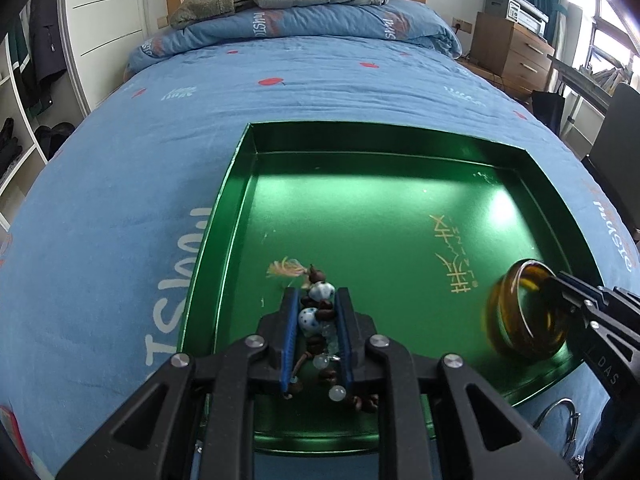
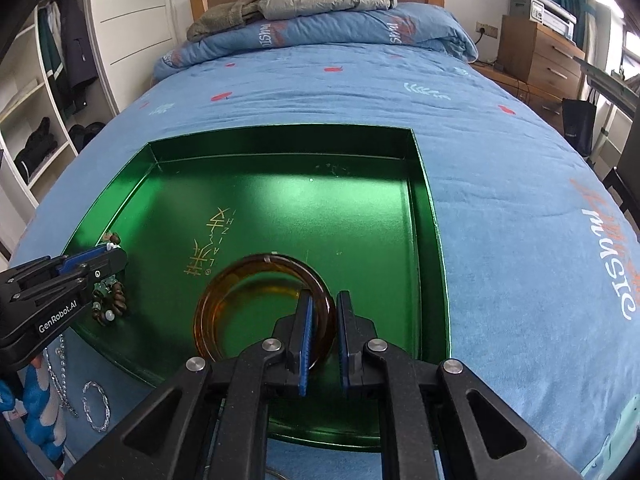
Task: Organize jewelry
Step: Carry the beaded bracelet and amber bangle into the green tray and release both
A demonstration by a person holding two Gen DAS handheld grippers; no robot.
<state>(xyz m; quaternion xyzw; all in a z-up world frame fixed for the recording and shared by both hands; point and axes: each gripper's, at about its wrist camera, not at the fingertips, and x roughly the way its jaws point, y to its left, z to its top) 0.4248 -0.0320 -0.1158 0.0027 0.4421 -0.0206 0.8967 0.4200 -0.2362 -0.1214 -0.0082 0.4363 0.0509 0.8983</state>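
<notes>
Left claw [image 1: 316, 332]: beaded bracelet [image 1: 318, 304] is pinched, hung over green tray [image 1: 360, 216], near left.
Right claw [image 2: 324, 344]: amber bangle [image 2: 256, 304] is pinched by its rim, near right.

surface: bed [image 1: 280, 92] covered by a blue printed sheet | on it: shallow green tray [image 1: 400, 208] set near the foot end | folded blue quilt [image 1: 320, 24] laid at the head end | twisted silver bracelet [image 2: 96, 406] and silver chain [image 2: 60, 376] laid beside the tray's near left corner

The tray [image 2: 428, 208] lies on the bed [image 2: 520, 220]; a silver bracelet [image 2: 96, 406] lies outside the tray's near left corner.
</notes>
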